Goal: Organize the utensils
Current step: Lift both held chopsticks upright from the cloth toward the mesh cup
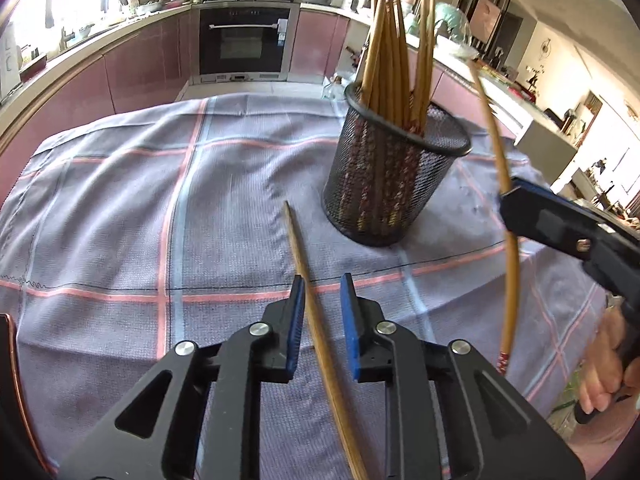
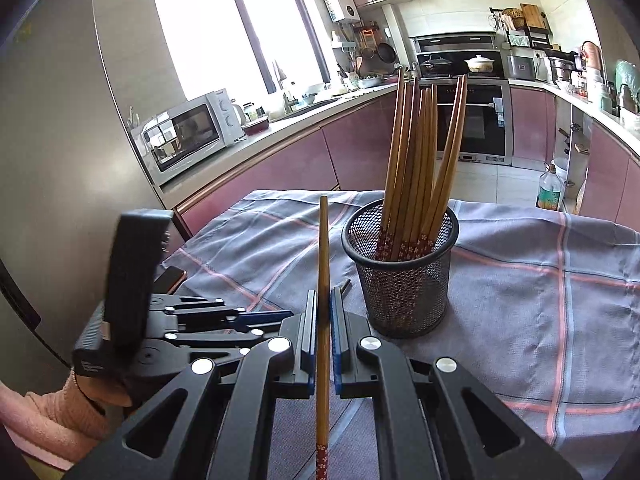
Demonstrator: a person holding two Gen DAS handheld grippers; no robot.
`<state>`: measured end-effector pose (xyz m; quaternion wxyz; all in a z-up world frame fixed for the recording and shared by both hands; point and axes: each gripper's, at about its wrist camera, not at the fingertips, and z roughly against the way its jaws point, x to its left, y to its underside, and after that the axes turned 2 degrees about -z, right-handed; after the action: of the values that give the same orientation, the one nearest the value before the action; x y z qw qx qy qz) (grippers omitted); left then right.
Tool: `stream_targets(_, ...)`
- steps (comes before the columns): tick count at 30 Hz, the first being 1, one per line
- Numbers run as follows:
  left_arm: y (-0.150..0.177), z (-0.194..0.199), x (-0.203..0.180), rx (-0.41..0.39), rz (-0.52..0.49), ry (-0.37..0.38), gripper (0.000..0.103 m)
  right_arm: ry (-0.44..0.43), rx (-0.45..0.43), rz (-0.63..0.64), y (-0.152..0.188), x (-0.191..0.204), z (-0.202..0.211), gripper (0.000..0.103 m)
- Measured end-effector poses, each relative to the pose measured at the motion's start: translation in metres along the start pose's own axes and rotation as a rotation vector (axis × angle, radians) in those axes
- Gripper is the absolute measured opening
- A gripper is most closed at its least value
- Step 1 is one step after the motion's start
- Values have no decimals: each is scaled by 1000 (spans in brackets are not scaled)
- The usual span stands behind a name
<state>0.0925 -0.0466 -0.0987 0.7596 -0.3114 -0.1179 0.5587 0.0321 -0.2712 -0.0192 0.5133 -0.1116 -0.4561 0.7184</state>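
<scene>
**Two chopsticks left outside the mesh holder**

Kitchen with pink cabinets [image 2: 280,160] curving around. Table under a grey checked cloth [image 1: 120,208], broad bare cloth on the left side, far edge dropping toward the oven [image 1: 244,40]. Black mesh holder [image 1: 394,176] upright near the far right part of the cloth, packed with wooden chopsticks [image 1: 386,60] fanning upward past its rim. Right gripper [image 2: 323,312] clenched on a single chopstick [image 2: 323,264], held upright just left of the holder. Left gripper [image 1: 322,292] released, jaws apart, straddling a loose chopstick [image 1: 308,276] lying on the cloth, tip pointing toward the holder, near its base.
</scene>
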Motion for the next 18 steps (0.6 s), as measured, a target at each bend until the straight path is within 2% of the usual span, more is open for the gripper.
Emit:
stream_targets(6, 1, -21, 0, 44, -8, -37, 18, -3, 4, 1, 0, 0, -1, 5)
stream_targets(8, 2, -25, -1, 43, -17, -59, 10, -4, 5, 0, 0, 0, -1, 5)
stream_targets(11, 3, -26, -4, 37, -23, -78, 10, -5, 7, -1, 0, 0, -2, 5)
stream_targets(18, 2, -15, -7, 10, -8, -56, 8, -4, -4, -3, 0, -2, 2, 5)
